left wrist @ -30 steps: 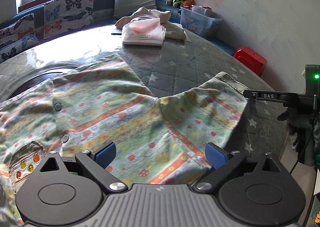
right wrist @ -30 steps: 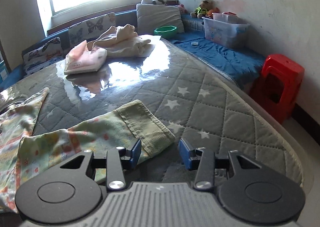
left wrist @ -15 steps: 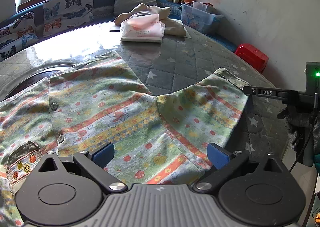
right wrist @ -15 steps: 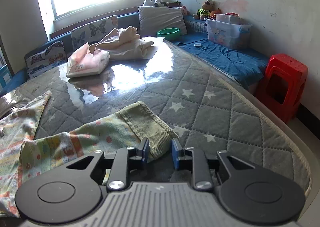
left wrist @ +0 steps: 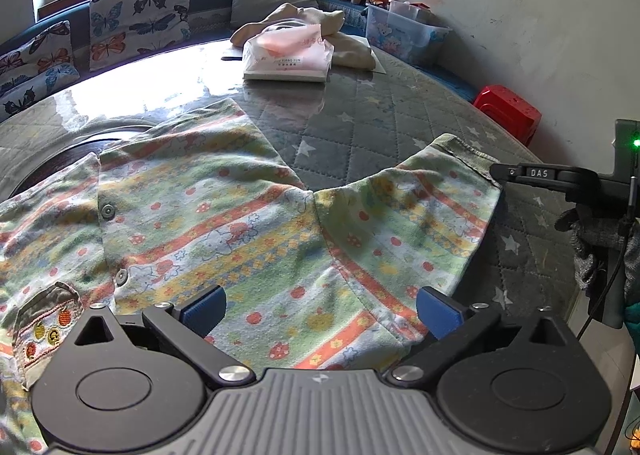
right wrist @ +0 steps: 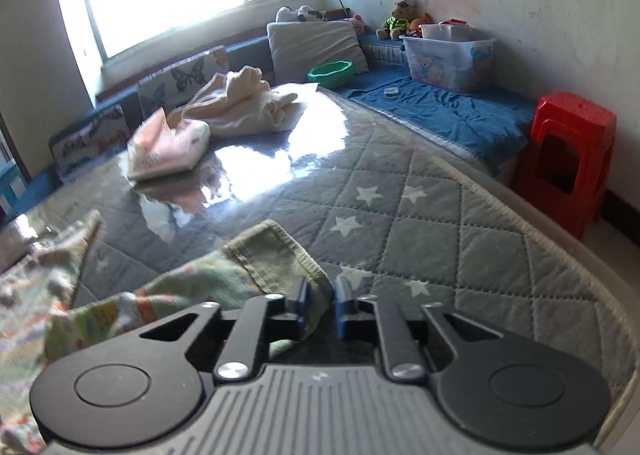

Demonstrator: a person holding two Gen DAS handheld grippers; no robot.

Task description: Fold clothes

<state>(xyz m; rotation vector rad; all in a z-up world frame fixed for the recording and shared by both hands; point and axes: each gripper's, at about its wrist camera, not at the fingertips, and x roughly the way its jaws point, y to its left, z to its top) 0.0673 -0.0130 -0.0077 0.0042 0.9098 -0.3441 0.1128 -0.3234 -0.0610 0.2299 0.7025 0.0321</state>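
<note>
A child's striped shirt [left wrist: 240, 223] with buttons and a small patch pocket lies spread on the quilted grey table [left wrist: 360, 127]. My left gripper [left wrist: 320, 309] hovers open over the shirt's body, its blue pads far apart with only flat cloth below them. One sleeve reaches to the right and ends in a ribbed green cuff [right wrist: 276, 255]. My right gripper [right wrist: 321, 301] is closing its jaws on the corner of that cuff, and the cloth is pinched between the blue pads. In the left wrist view, one black finger [left wrist: 536, 173] of the right gripper meets the cuff's edge.
A pink soft package [right wrist: 168, 147] and a heap of cream clothes [right wrist: 244, 107] lie at the table's far side. A red stool [right wrist: 568, 159] stands on the floor to the right, beyond the table's rim. A bench with cushions, a green bowl [right wrist: 331, 70] and a plastic box [right wrist: 448, 55] runs along the wall.
The right gripper's jaws have narrowed from well apart to pinching the cuff, and the cuff's corner has bunched up between the pads. The left gripper has stayed open in place.
</note>
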